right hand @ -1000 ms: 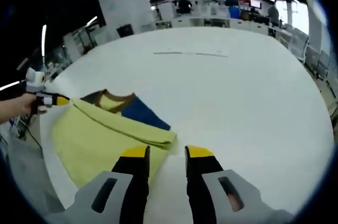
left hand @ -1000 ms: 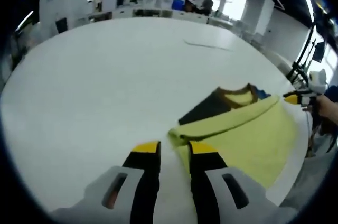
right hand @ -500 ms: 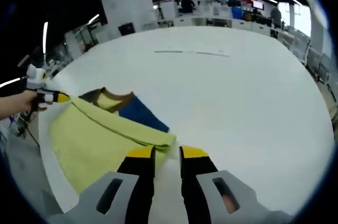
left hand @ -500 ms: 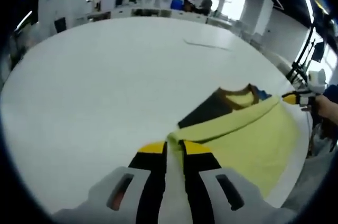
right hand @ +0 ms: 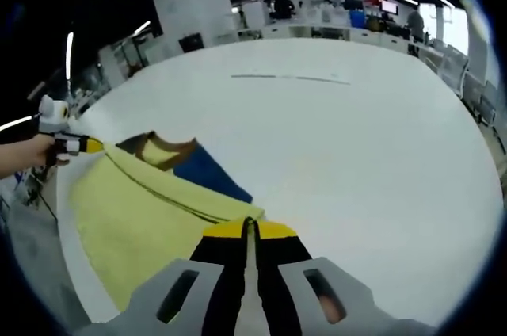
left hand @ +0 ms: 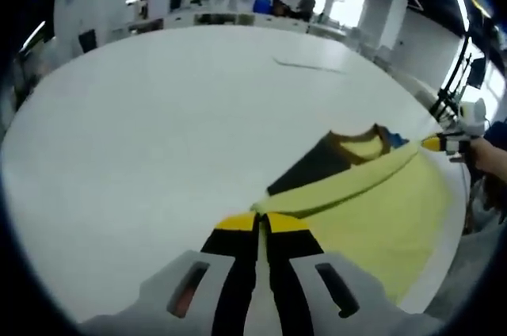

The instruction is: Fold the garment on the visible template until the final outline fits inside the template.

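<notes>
With the yellow garment lying by the bench near edge, we have the left gripper and right gripper each clamped on an end of its folded edge, so next we carry that edge across.

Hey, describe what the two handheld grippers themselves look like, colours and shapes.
Both look alike. The left gripper has two black jaws capped with yellow tips, rising from light grey moulded mounts with slotted openings. The right gripper has the same black jaws, yellow tips and grey slotted mounts. Seen from afar in the other's view, each shows a yellow tip and a white rounded body.
</notes>
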